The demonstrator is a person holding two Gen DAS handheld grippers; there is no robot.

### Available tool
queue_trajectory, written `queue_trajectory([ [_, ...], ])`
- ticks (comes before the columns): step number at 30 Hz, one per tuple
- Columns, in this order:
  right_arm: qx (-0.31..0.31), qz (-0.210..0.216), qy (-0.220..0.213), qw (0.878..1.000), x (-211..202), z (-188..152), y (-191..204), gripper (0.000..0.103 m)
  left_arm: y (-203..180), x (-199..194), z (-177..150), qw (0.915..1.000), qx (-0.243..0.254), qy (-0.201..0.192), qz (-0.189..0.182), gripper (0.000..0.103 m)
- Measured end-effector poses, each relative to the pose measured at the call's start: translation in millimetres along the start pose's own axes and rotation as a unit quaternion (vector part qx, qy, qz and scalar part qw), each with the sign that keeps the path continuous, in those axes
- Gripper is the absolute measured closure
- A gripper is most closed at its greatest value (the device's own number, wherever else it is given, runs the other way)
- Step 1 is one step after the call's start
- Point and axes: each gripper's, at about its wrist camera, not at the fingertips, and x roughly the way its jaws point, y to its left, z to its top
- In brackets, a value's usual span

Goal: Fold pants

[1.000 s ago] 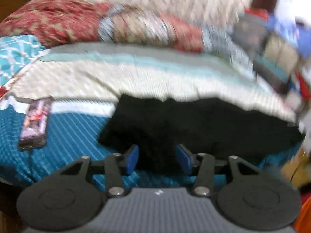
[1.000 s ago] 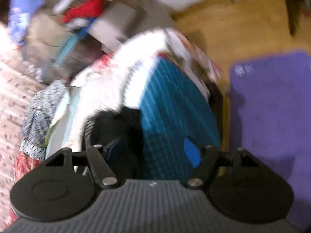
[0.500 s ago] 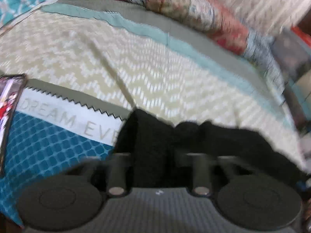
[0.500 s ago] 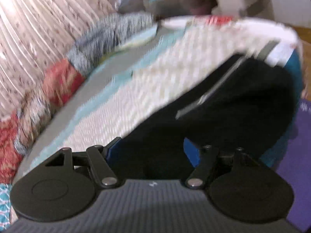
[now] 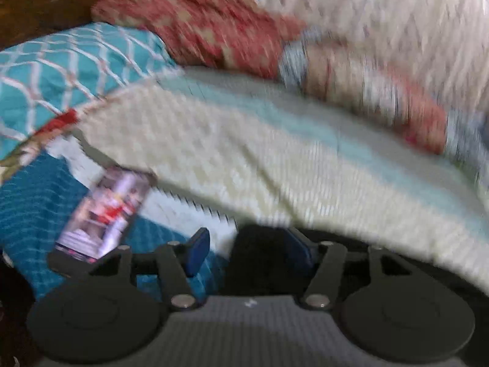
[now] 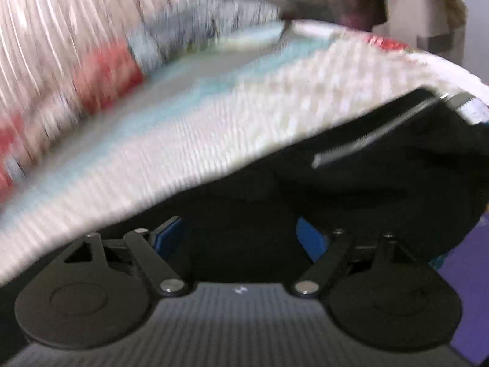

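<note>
Bedding fills both views: one bed (image 5: 275, 165) is covered by a cream zigzag spread with a pale teal stripe and, nearer the front edge, a teal checked section. One pair of black pants (image 6: 351, 189) is laid along that front edge; in the left wrist view only a dark fold of it is seen. One phone (image 5: 107, 211) is seen lying on the teal section, to the left of the left gripper (image 5: 244, 252). One red patterned blanket (image 5: 207, 27) is bunched along the far side, and one teal lattice pillow (image 5: 61, 70) is seen at the left.

Half a second ago the left jaws were nearly closed in the black cloth; they have just been opening and now stand partly open, with the fold between the pads but not clearly pinched. The right gripper (image 6: 241, 238) has also just been opening its jaws, which stand wide over the pants with nothing gripped. The words "DREAM EVE" read earlier on the white band are now blurred beyond reading.
</note>
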Motion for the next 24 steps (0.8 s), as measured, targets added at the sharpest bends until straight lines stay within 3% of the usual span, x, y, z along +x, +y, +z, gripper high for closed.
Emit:
queue_trajectory([
  [3, 0.052, -0.007, -0.071, 0.996, -39, 14, -40, 0.02, -6, -30, 14, 0.9989, -0.021, -0.031, -0.027, 0.049],
  [6, 0.116, -0.028, -0.116, 0.986, -64, 14, -92, 0.019, -36, -41, 13, 0.9959, 0.01, -0.028, -0.086, 0.049],
  [9, 0.196, -0.036, -0.123, 0.972, -70, 2, -143, 0.018, -79, -35, -9, 0.9871, 0.064, 0.02, -0.145, 0.05],
  [12, 0.249, -0.012, -0.122, 0.961, -70, -12, -172, 0.016, -117, -16, -39, 0.9772, 0.112, 0.082, -0.161, 0.05],
  [14, 0.254, -0.007, -0.118, 0.96, -65, -17, -181, 0.016, -136, -4, -59, 0.9725, 0.14, 0.11, -0.15, 0.051],
  [18, 0.271, 0.007, -0.103, 0.957, -53, -20, -194, 0.015, -143, 32, -84, 0.9704, 0.136, 0.185, -0.076, 0.06],
  [19, 0.278, 0.012, -0.101, 0.955, -47, -20, -199, 0.015, -141, 37, -88, 0.9704, 0.131, 0.194, -0.059, 0.07],
  [24, 0.309, 0.013, -0.103, 0.946, -25, -11, -214, 0.016, -141, 37, -81, 0.9723, 0.11, 0.202, -0.041, 0.07],
])
